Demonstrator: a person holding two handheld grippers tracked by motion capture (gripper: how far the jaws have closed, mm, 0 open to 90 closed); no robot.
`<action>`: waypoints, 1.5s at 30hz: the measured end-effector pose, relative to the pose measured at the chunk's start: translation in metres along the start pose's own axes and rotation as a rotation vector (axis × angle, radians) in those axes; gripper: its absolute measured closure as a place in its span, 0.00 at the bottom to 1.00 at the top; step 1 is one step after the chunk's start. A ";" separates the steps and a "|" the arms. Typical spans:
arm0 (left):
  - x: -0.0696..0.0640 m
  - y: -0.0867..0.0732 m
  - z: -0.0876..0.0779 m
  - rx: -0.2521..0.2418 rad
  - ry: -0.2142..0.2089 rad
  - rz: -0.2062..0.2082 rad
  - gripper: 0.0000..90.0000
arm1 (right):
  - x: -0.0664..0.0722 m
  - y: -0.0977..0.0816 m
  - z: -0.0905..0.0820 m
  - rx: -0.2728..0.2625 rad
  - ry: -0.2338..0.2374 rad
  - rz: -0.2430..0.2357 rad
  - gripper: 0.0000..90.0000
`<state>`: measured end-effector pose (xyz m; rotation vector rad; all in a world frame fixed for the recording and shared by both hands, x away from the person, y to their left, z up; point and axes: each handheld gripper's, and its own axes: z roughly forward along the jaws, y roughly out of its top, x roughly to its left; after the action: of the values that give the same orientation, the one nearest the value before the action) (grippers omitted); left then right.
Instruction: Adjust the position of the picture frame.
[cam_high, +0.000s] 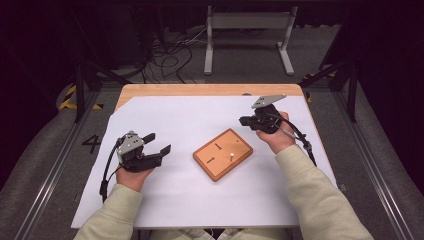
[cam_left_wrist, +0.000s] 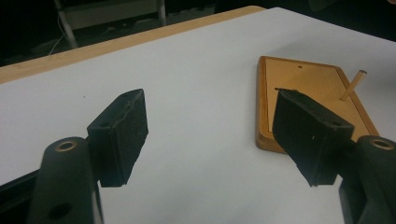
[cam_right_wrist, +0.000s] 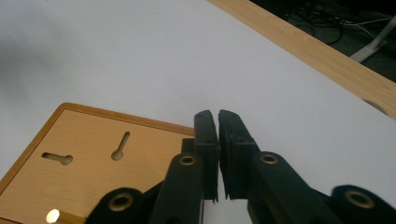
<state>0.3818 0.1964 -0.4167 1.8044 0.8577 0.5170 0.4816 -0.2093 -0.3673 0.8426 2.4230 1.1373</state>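
Right claw (cam_high: 243, 120) closed, beside wooden board (cam_high: 223, 153).

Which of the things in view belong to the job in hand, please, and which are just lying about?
Part of the job:
wooden board with keyhole slots
wooden peg standing in the board
left gripper, open
right gripper, shut, empty

Just lying about:
white sheet covering the table
metal stand on the floor beyond
loose cables on the floor

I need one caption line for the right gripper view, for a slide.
Shut right tool above a wooden board with two keyhole slots on the white table cover.
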 end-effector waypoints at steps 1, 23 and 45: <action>0.000 0.000 0.000 0.000 0.000 0.000 0.30 | 0.000 0.003 0.004 0.009 0.005 -0.004 0.99; 0.000 -0.003 0.003 0.011 -0.010 0.001 0.30 | 0.002 0.025 0.080 0.145 0.040 0.016 1.00; -0.003 -0.003 0.004 0.019 0.001 0.014 0.29 | -0.005 0.010 0.116 0.301 0.017 0.088 1.00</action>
<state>0.3816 0.1924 -0.4212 1.8285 0.8530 0.5203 0.5491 -0.1401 -0.4319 1.0413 2.6355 0.8205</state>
